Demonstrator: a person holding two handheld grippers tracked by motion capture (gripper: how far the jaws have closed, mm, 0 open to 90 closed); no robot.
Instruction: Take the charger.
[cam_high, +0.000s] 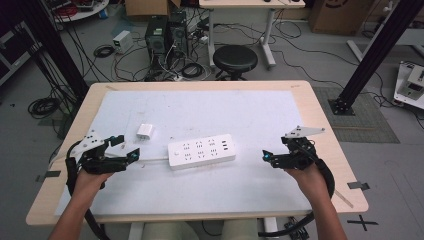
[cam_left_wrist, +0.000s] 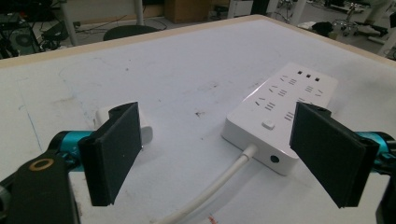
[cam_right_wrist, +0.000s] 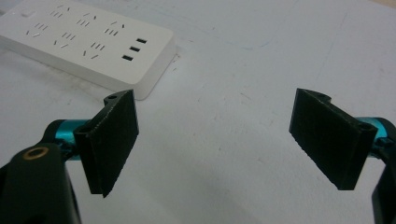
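Note:
A white power strip (cam_high: 201, 150) lies flat in the middle of the white mat (cam_high: 240, 110), its cable running off to the left. A small white plug adapter (cam_high: 145, 132) rests just left of it, farther back. My left gripper (cam_high: 127, 147) hovers left of the strip, open and holding nothing. In the left gripper view the strip (cam_left_wrist: 280, 105) and its cable (cam_left_wrist: 219, 184) lie ahead between the wide jaws of the gripper (cam_left_wrist: 219, 149), and the adapter (cam_left_wrist: 147, 131) peeks out behind the left jaw. My right gripper (cam_high: 274, 149) is open to the right of the strip. The right gripper view has the strip (cam_right_wrist: 88, 42) at upper left, beyond the empty gripper (cam_right_wrist: 215, 140).
The mat covers most of a wooden table (cam_high: 320, 125) whose bare edge shows all round. Past the far edge stand a black stool (cam_high: 235, 59), computer towers (cam_high: 165, 32) and tangled floor cables. Black frame posts (cam_high: 372, 55) rise at both sides.

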